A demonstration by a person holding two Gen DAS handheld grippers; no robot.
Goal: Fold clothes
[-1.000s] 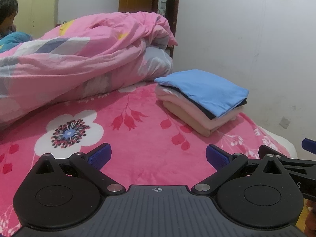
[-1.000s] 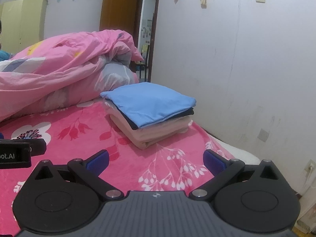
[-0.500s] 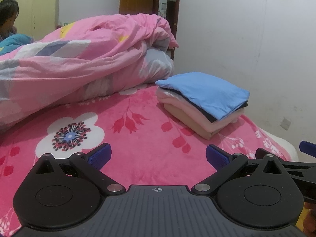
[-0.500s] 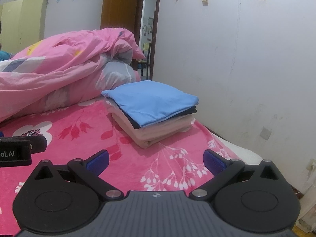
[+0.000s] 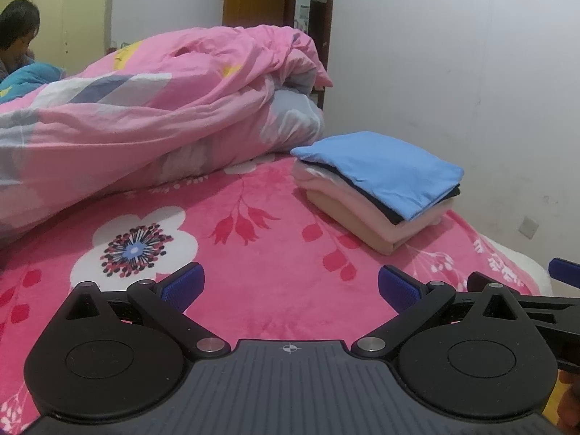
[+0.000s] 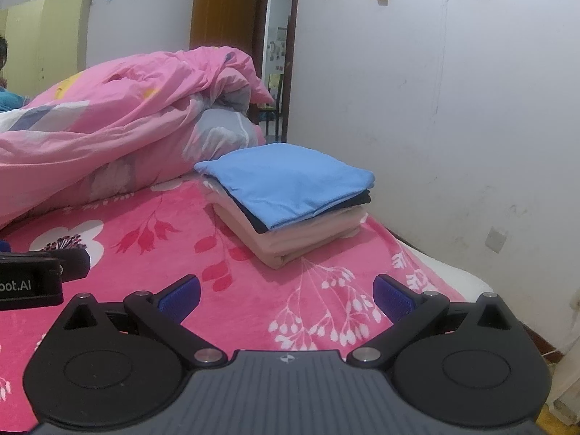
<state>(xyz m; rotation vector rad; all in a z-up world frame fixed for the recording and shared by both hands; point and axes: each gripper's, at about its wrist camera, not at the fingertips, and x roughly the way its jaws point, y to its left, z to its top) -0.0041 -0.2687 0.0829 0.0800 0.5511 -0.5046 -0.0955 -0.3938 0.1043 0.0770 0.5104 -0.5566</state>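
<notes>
A stack of folded clothes [image 5: 377, 195] [image 6: 290, 203] rests on the pink flowered blanket [image 5: 253, 253] [image 6: 174, 250]: a light blue piece on top, a dark one under it, pale pink and beige ones below. My left gripper [image 5: 290, 286] is open and holds nothing, low over the blanket, short and left of the stack. My right gripper [image 6: 286, 295] is open too, nothing between its blue pads, just in front of the stack. Each gripper shows at the edge of the other's view.
A bunched pink duvet [image 5: 152, 116] [image 6: 119, 127] fills the back left of the bed. A white wall [image 5: 453, 72] runs along the right, close to the bed edge. A person [image 5: 16, 36] sits at the far left. An open doorway [image 6: 275, 54] is behind.
Both views have shifted slightly; the stack sits a little lower and further right in each frame. The grippers stay open and hold nothing throughout.
</notes>
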